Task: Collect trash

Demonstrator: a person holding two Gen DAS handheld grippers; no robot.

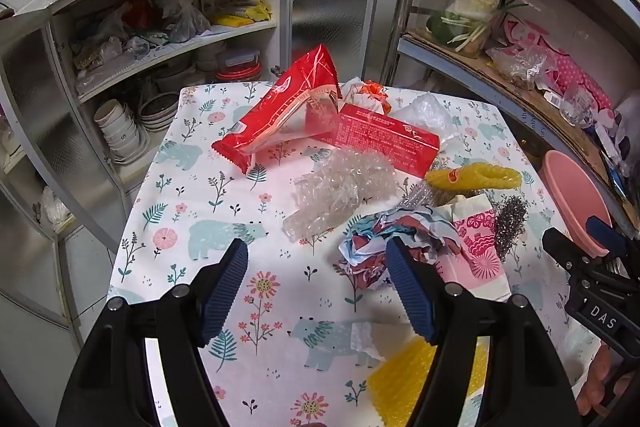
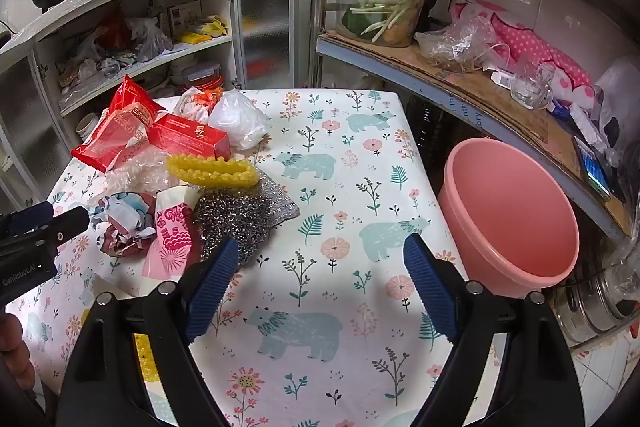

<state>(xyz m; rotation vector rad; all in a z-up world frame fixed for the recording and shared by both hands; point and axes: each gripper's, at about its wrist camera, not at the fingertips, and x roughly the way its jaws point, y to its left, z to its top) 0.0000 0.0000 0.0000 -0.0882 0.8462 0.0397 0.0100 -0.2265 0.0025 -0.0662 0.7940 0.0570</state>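
Trash lies on the floral tablecloth (image 1: 192, 195): a red wrapper (image 1: 280, 115), a red box (image 1: 384, 141), clear bubble wrap (image 1: 340, 191), a crumpled paper ball (image 1: 396, 239), a pink patterned paper (image 1: 480, 243), a yellow ridged piece (image 1: 472, 177), a steel scourer (image 1: 510, 223) and a white bag (image 2: 238, 121). My left gripper (image 1: 316, 267) is open and empty, its right finger just in front of the paper ball. My right gripper (image 2: 320, 259) is open and empty over bare cloth, right of the scourer (image 2: 236, 215). A pink bucket (image 2: 512, 211) stands beside the table on the right.
An open cupboard (image 1: 160, 39) with bowls and bags stands behind the table. A metal rack (image 2: 460, 75) with jars, bags and a glass runs along the right. Yellow bubble wrap (image 1: 394, 383) lies at the table's near edge. A metal pot (image 2: 600, 303) sits below the bucket.
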